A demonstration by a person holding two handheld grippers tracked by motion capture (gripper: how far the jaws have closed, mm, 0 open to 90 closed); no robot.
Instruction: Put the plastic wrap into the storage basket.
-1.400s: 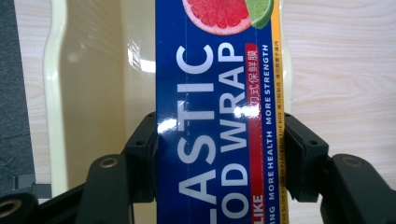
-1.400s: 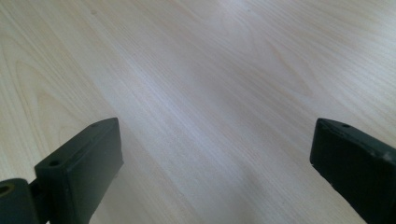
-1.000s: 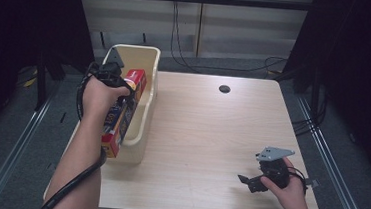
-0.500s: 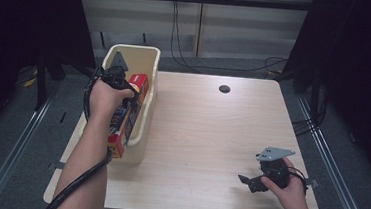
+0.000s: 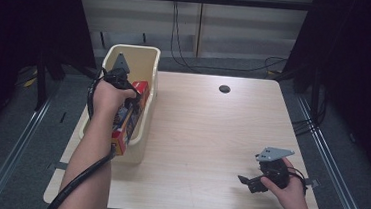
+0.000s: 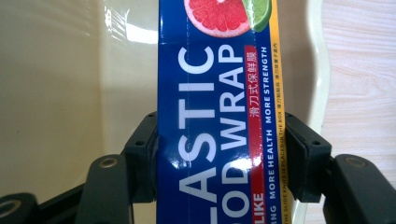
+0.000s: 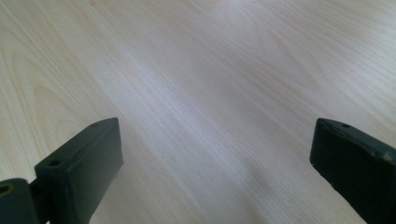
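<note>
Box: long blue-and-red cardboard plastic-wrap box (image 6: 219, 116), lying inside the cream plastic bin (image 5: 149, 61) at the table's 9 o'clock edge; near end pokes over the bin's near wall.
Left hand-held gripper (image 5: 124, 92): jaws about half open, clamped on the box's two long sides, pads flat on the cardboard w/ no gap in the left gripper view.
Key relation: box sits right between the left jaws; its long axis runs 12-to-6 o'clock along the bin, straight away from the gripper camera. Jaws grip across the short width.
Nearer hand: left, already on it. Right is well apart, at the table's 4–5 o'clock corner.
Right hand-held gripper (image 5: 257, 181): jaws wide apart, nothing between them, hovering over bare wood, pointing toward 9 o'clock.
Bin contents: the wrap box; rest of the inside looks bare as far as I can see, far end partly hidden by the hand.
Table (image 5: 211, 136): light wood, w/ a small dark round hole (image 5: 224, 89) near 12 o'clock.
Next move (my read): lift or slide should follow the long axis so the ends don't catch the bin walls.
</note>
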